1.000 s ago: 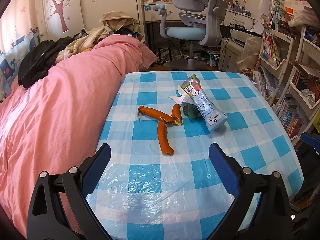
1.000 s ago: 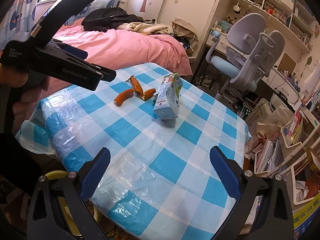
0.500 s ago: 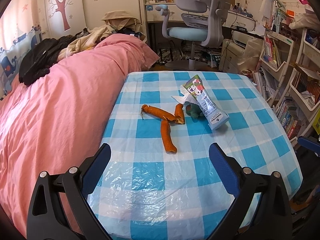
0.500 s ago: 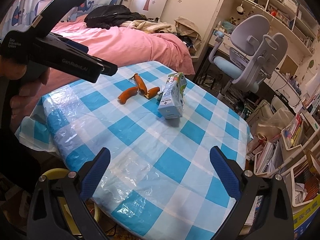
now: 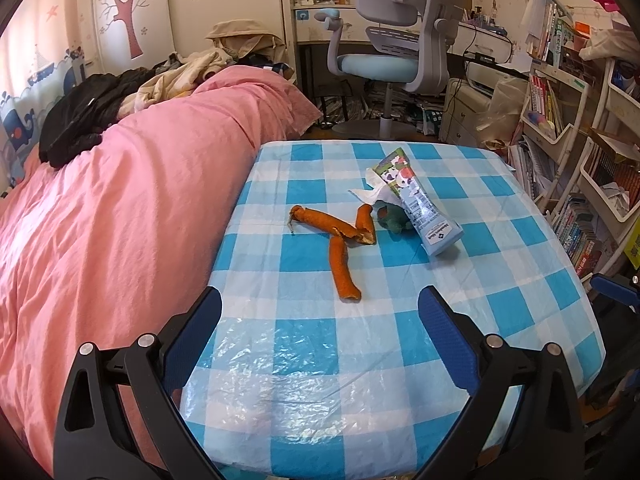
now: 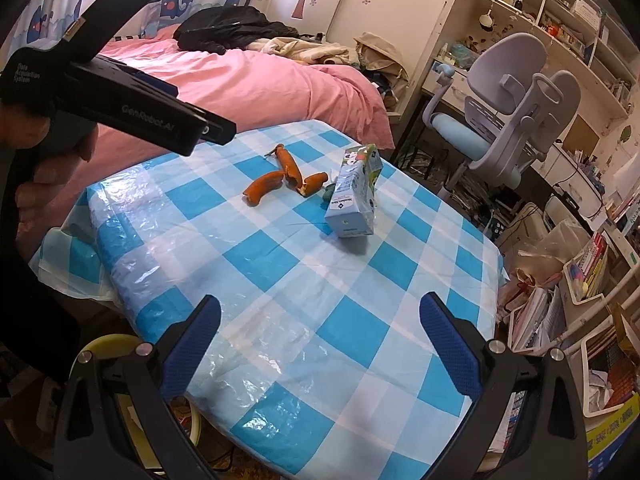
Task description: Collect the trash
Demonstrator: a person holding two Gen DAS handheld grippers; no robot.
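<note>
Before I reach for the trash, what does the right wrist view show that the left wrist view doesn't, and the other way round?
Only the right wrist view shows the left tongs from outside, the hand holding them, and a yellow round rim below the table's near edge. Only the left wrist view shows the crumpled white tissue behind the carton. Both show the orange peel strips, the light blue printed drink carton lying on its side, a small dark green scrap beside it, the blue-and-white checked plastic tablecloth, and open tongs holding nothing.
</note>
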